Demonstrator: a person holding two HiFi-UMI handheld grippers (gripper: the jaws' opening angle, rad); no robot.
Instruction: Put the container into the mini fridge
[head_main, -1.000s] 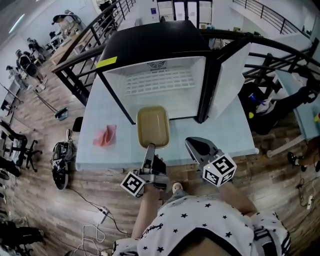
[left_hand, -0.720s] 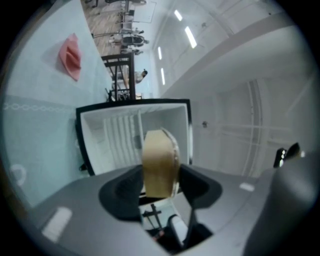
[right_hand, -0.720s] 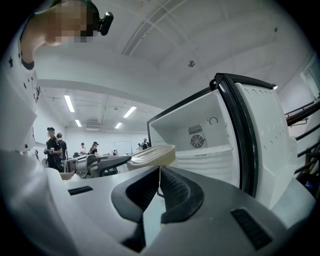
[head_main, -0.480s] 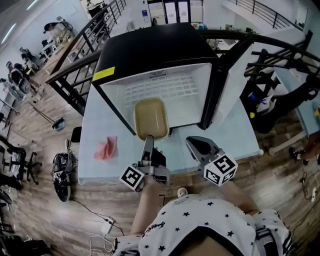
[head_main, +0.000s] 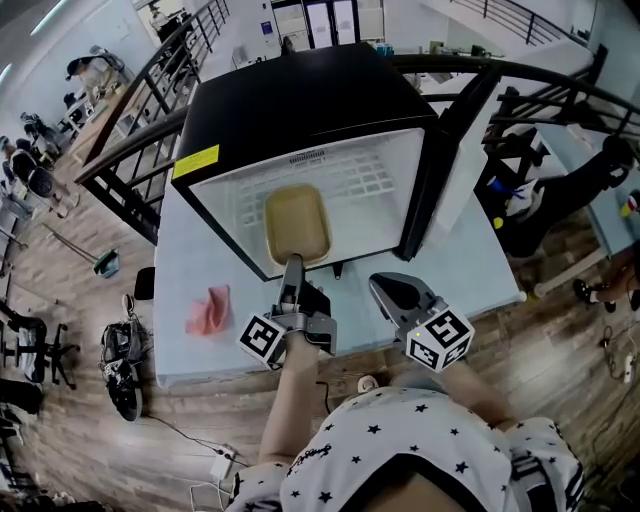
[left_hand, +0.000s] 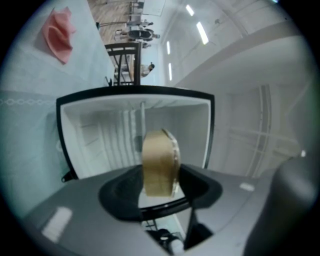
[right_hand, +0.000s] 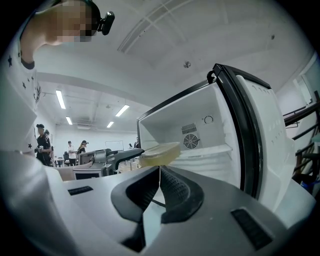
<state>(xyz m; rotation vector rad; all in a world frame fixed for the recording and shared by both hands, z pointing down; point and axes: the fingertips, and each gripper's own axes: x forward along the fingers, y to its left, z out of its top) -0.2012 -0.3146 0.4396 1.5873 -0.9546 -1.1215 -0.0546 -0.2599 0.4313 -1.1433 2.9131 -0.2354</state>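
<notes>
Our left gripper (head_main: 291, 265) pinches tan rectangular plastic container (head_main: 297, 222) by its near rim; right gripper (head_main: 393, 292) pressed together, empty. With that edge-only grip we risk it sagging and clipping black mini fridge (head_main: 300, 100) ahead.

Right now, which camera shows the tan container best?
The head view: it looks down on the whole container, held by the left gripper at the open mini fridge. The left gripper view shows it edge-on between the jaws; the right gripper view shows only its side.
</notes>
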